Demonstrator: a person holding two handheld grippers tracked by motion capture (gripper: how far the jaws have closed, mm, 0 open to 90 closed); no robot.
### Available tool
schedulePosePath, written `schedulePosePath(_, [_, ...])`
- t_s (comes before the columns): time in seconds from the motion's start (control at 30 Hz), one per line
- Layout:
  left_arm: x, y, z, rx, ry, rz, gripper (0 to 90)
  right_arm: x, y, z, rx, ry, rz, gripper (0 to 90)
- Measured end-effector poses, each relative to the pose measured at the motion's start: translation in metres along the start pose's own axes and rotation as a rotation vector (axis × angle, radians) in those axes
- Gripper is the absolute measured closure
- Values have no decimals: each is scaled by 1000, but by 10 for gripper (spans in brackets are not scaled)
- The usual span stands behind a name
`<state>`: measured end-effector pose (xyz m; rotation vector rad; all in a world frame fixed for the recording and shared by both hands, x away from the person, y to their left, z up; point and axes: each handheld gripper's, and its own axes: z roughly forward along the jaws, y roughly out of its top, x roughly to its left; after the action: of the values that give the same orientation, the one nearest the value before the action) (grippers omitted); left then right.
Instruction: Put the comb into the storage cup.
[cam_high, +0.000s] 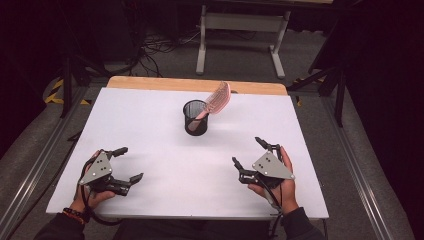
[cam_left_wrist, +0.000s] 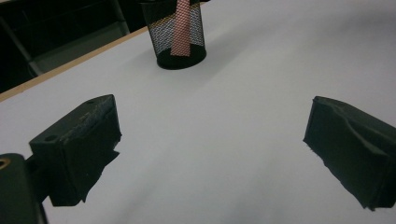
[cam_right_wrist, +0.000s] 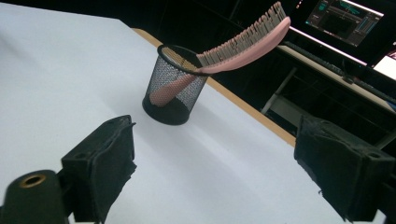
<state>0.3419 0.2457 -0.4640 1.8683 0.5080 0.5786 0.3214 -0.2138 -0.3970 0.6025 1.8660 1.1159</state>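
Note:
A black mesh cup (cam_high: 195, 118) stands upright a little behind the middle of the white table top (cam_high: 150, 125). A pink hairbrush (cam_high: 215, 101) leans in it, handle down, bristle head sticking out over the right rim. My left gripper (cam_high: 129, 163) rests low at the front left, open and empty, and sees the mesh cup (cam_left_wrist: 180, 39) ahead. At the front right my right gripper (cam_high: 248, 153) is open too, nothing between its pads; its view has the cup (cam_right_wrist: 173, 91) and the brush (cam_right_wrist: 243, 41) ahead.
A wooden strip (cam_high: 197, 85) runs along the table's far edge. A white table frame (cam_high: 242, 35) stands on the floor behind. Dark stands and cables flank the table. Lit monitors (cam_right_wrist: 345, 18) glow in the right gripper view.

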Motion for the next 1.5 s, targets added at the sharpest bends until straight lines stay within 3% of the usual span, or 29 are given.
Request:
schedulePosePath(0.5, [0, 0, 0, 4, 5, 2, 45, 3, -24, -3, 49, -1, 0, 126])
schedulePosePath(0.87, [0, 0, 0, 1, 9, 0, 45, 5, -45, -9, 77, 17, 37, 123])
schedulePosePath(1.17, [0, 0, 1, 3, 9, -2, 45, -4, -66, -19, 79, 21, 85, 104])
schedulePosePath(1.2, [-1, 0, 1, 1, 7, -4, 44, -9, -72, -22, 84, 20, 119, 96])
schedulePosePath(1.43, [-2, 1, -1, -5, 7, -1, 43, -25, -89, -32, 95, -17, 177, 66])
schedulePosePath(1.5, [-1, 1, 0, -7, 6, -1, 43, -29, -93, -34, 86, -22, 212, 65])
